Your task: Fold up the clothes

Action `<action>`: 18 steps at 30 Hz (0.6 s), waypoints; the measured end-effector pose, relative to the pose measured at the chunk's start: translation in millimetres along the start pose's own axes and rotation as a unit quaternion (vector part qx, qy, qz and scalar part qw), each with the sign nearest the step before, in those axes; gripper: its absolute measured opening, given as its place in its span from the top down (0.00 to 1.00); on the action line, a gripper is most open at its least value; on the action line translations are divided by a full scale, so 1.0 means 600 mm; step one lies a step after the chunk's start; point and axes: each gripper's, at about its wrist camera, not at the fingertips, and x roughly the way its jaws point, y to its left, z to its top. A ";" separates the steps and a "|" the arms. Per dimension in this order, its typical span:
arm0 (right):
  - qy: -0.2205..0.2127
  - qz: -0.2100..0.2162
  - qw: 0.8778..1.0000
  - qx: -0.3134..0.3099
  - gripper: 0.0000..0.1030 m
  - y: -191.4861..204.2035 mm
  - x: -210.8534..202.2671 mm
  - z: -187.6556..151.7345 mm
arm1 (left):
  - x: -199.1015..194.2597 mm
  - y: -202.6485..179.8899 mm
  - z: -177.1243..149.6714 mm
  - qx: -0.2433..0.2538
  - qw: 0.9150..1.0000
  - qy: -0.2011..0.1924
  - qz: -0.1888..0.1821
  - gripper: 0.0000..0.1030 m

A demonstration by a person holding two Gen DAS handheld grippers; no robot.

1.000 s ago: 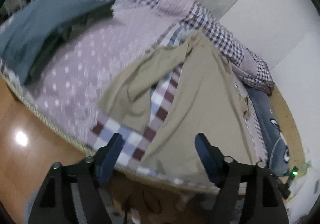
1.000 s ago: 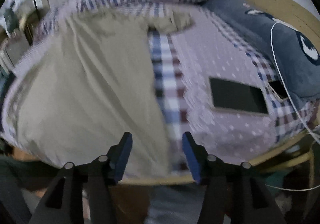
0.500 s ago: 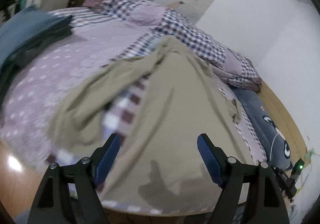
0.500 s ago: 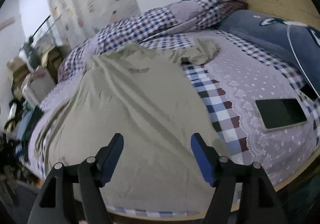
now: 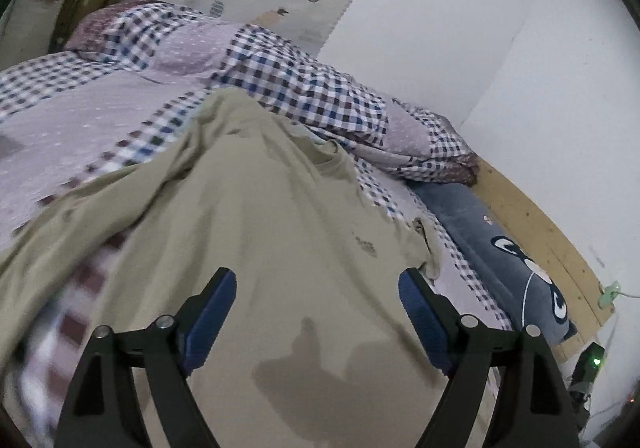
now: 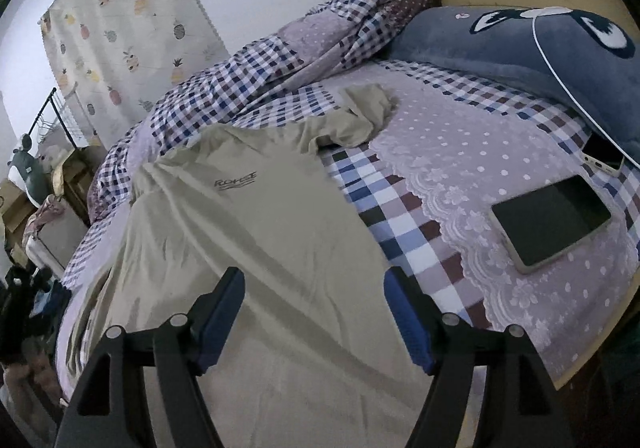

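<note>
A beige t-shirt (image 5: 280,248) lies spread front-up on the bed, its hem toward me and its collar toward the far side. In the right wrist view the t-shirt (image 6: 248,248) shows a small chest logo, and one sleeve is bunched at the far right. My left gripper (image 5: 316,288) is open and empty, low over the shirt's lower part. My right gripper (image 6: 314,288) is open and empty, over the shirt's right lower half.
The bed (image 6: 460,152) has a lilac dotted and checked cover. A checked quilt (image 5: 280,72) is piled along the far side. A blue pillow (image 6: 540,52) lies at the wooden headboard, with a tablet (image 6: 552,224), a phone (image 6: 604,158) and a white cable nearby.
Both grippers have moved in from beyond the bed's edge and tilted up, and now sit over the shirt. Both jaws stay open.
</note>
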 end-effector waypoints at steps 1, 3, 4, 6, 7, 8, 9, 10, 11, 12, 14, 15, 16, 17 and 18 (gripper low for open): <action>0.000 -0.002 1.000 0.000 0.26 0.002 0.007 0.004 | 0.021 -0.002 0.001 0.002 1.000 0.002 -0.001 0.16; 0.002 -0.004 1.000 0.001 0.26 0.006 0.024 0.013 | 0.055 -0.003 0.003 0.002 1.000 0.008 0.002 0.16; 0.003 -0.005 1.000 0.002 0.26 0.007 0.032 0.016 | 0.069 -0.002 0.005 0.001 1.000 0.010 0.003 0.16; 0.006 -0.003 1.000 -0.003 0.26 0.014 0.052 0.025 | 0.093 0.000 0.008 0.004 1.000 0.010 0.009 0.16; 0.008 0.000 1.000 -0.008 0.26 0.019 0.062 0.030 | 0.100 0.001 0.010 0.013 1.000 0.003 0.016 0.16; 0.010 0.005 1.000 -0.012 0.26 0.023 0.071 0.036 | 0.107 0.003 0.012 0.020 1.000 -0.003 0.023 0.16; 0.012 0.013 1.000 -0.018 0.26 0.028 0.081 0.043 | 0.114 0.010 0.016 0.020 0.999 -0.006 0.026 0.16; 0.014 0.023 0.999 -0.026 0.26 0.035 0.092 0.052 | 0.122 0.019 0.021 0.015 0.999 -0.007 0.027 0.16; 0.014 0.030 0.999 -0.041 0.26 0.045 0.104 0.063 | 0.128 0.028 0.026 0.010 1.000 -0.008 0.029 0.16; 0.012 0.035 0.997 -0.063 0.26 0.059 0.118 0.077 | 0.133 0.039 0.033 0.001 0.999 -0.010 0.033 0.16; 0.011 0.043 0.993 -0.108 0.26 0.097 0.153 0.115 | 0.133 0.062 0.048 -0.020 0.999 -0.021 0.038 0.16; 0.012 0.046 0.990 -0.130 0.26 0.118 0.172 0.135 | 0.130 0.072 0.055 -0.031 0.998 -0.027 0.038 0.16; 0.012 0.052 0.987 -0.151 0.26 0.143 0.192 0.157 | 0.126 0.082 0.062 -0.042 0.998 -0.033 0.037 0.16; 0.013 0.062 0.984 -0.169 0.26 0.170 0.214 0.181 | 0.122 0.093 0.069 -0.053 0.997 -0.040 0.037 0.16; 0.014 0.072 0.980 -0.187 0.26 0.198 0.235 0.205 | 0.118 0.101 0.075 -0.063 0.996 -0.048 0.036 0.16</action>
